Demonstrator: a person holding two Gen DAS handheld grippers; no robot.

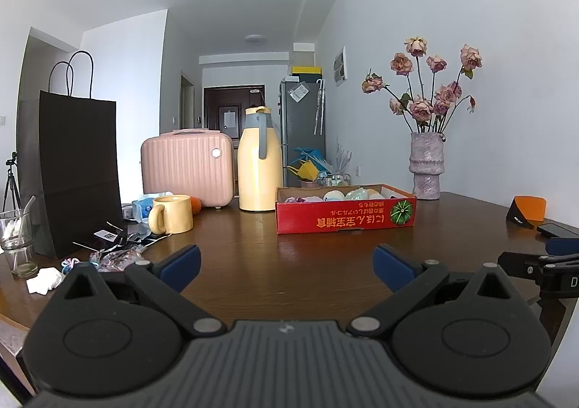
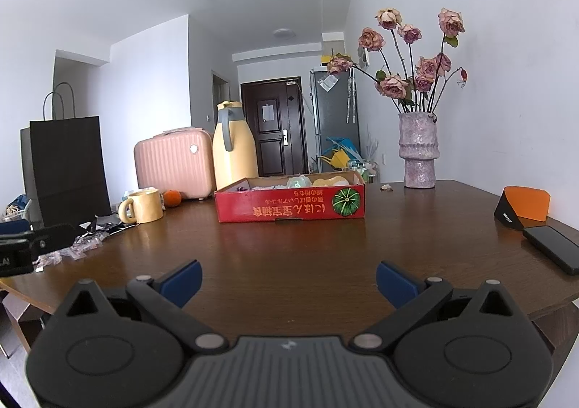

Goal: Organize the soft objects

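From the left wrist view, the left hand-held gripper (image 1: 286,265) hangs low over the dark wooden surface (image 1: 289,263), its blue pads spread wide with nothing between them. Well ahead sits a shallow red cardboard box (image 1: 345,218), and the soft objects (image 1: 347,194), pale rounded shapes in white, green and pink, lie inside it. Judging by this, some sorting may already be done, or the box may simply be the source; nothing tells which. The box's front carries upside-down Japanese print in yellow beside a green pumpkin picture; I cannot read it reliably. To the left stand a yellow mug (image 1: 172,214), a black paper bag (image 1: 72,172) and scattered wrappers (image 1: 115,256).

From the right wrist view, the right hand-held gripper (image 2: 288,279) is likewise spread apart and empty above the bare surface. The red box lies well ahead, the soft things just visible over its rim. A dark phone (image 2: 553,252) lies at the right edge, near an orange and black item with small white lettering too tiny to read. No grasp has begun.
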